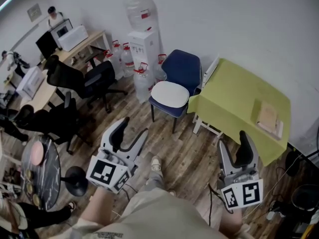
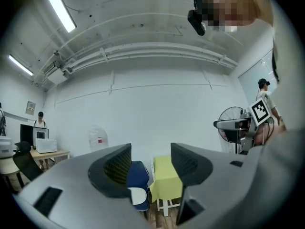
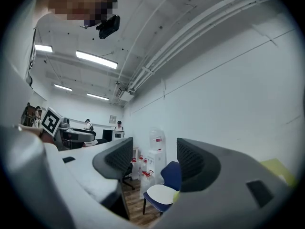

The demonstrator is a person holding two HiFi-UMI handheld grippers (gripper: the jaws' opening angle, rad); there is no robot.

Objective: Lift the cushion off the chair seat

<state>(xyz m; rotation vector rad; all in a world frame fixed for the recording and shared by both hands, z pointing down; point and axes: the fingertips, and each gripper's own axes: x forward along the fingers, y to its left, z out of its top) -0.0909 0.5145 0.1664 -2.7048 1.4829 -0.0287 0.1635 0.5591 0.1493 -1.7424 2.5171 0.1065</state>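
Beside the green-draped tabletop (image 1: 239, 103), on its left, stands the blue chair (image 1: 182, 71), with the white cushion (image 1: 169, 94) flat on its seat, far from us. We hold the left hand-held gripper (image 1: 133, 128) and right hand-held gripper (image 1: 233, 141) near us, jaws apart and empty, aimed level toward it, probably for the approach.

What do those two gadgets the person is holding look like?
Both are light grey plastic tongs, the left gripper and the right gripper. Each has two curved jaws lined with black ribbed pads. Near the hand each bears a white cube printed with black square markers.
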